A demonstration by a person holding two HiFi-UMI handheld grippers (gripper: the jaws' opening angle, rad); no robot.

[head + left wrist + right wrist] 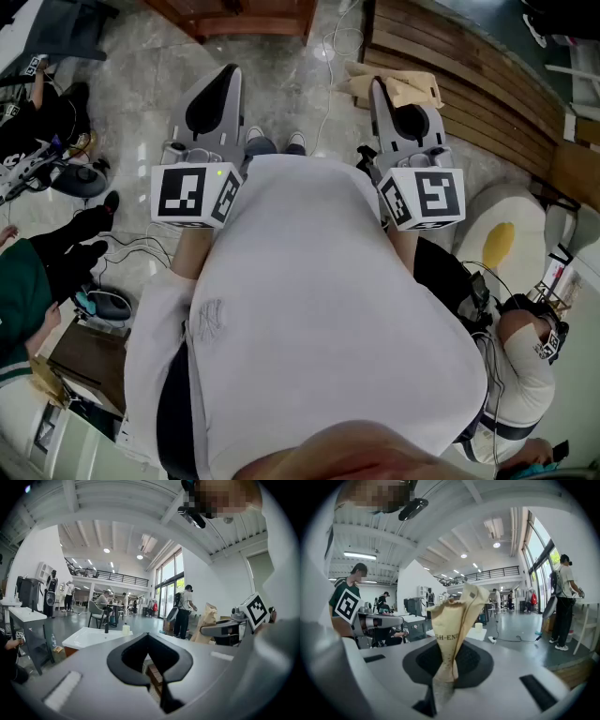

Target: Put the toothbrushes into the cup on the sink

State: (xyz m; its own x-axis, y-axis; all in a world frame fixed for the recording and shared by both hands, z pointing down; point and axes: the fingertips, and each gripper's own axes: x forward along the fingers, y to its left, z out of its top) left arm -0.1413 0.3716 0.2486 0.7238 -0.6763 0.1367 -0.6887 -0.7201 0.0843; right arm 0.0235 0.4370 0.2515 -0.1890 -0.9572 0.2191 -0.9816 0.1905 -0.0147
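Two grippers reach out nearly level past the person's white shirt (309,309), above a pale stone floor (281,75). The left gripper (147,637) has its jaws drawn together, tips meeting, with nothing pinched between them. The right gripper (451,660) is clamped on a crumpled tan paper bag (454,620), which stands up from between the pads and shows some print. Far ahead in the left gripper view, a small pale cup (125,629) stands on a white sink (89,638), beside a dark tap (107,627), well apart from both grippers. Several people stand or sit about the hall behind it.
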